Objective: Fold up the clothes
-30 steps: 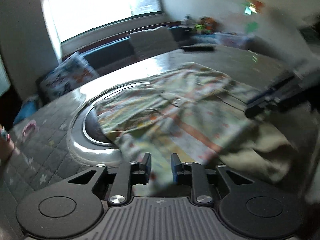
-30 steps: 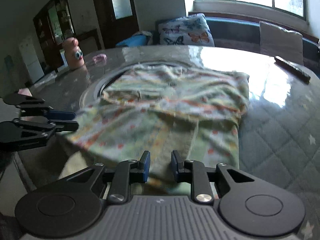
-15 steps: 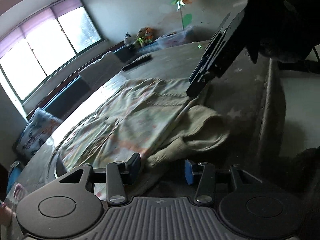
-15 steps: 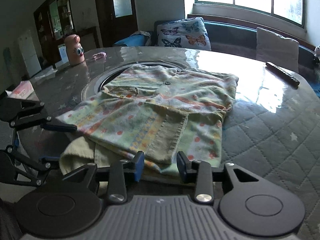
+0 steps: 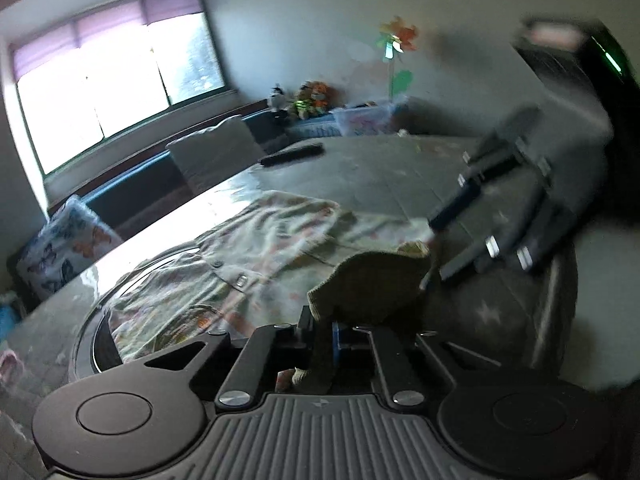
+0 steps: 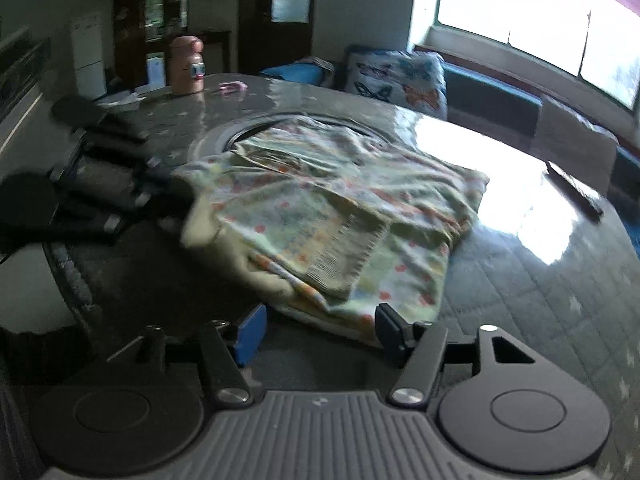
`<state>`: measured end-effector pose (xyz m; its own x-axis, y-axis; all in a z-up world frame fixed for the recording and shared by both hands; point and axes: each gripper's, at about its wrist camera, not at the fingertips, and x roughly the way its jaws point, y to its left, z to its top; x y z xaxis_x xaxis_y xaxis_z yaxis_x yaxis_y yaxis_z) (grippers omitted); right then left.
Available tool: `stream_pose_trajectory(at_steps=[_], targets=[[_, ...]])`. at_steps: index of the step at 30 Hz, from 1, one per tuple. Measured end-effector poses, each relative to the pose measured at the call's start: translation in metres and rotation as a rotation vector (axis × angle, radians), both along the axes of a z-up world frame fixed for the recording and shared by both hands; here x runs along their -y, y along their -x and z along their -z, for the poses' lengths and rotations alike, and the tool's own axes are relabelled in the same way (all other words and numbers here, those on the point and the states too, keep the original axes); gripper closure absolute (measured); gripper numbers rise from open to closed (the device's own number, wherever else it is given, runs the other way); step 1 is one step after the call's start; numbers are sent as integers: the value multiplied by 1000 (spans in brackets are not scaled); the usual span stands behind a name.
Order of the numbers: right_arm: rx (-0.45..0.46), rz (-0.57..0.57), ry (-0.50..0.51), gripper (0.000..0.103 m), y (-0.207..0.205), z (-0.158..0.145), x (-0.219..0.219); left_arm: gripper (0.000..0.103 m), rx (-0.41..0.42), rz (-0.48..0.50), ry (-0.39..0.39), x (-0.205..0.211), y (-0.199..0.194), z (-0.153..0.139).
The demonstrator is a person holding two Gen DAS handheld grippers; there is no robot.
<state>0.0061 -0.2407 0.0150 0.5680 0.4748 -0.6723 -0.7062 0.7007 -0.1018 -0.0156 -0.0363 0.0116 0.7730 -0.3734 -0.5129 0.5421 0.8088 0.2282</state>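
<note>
The left gripper (image 5: 322, 330) has just closed on a beige fold of the garment (image 6: 340, 208); the right gripper (image 6: 318, 332) has just opened, empty, just before its hem.

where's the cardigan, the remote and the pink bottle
cardigan (image 6: 320, 200), right wrist view, on the patterned sleeve folded across its front
remote (image 5: 291, 155), left wrist view, on the middle of its dark body, lying on the table
pink bottle (image 6: 185, 66), right wrist view, on its body, upright at the table's far edge

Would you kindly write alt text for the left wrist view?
The left gripper is shut on the garment's ribbed edge; the patterned garment lies across the table, the right gripper blurred beyond it.
</note>
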Motion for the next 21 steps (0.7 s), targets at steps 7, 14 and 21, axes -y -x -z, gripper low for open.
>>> stream_pose_trajectory(at_steps=[7, 14, 21], targets=[[114, -104, 26, 40, -4, 2, -29, 95, -39, -44, 71, -9, -29, -16], [54, -109, 49, 74, -28, 11, -40, 95, -64, -71, 93, -17, -37, -15], [-26, -69, -39, 83, -43, -6, -34, 78, -50, -97, 100, -31, -15, -17]])
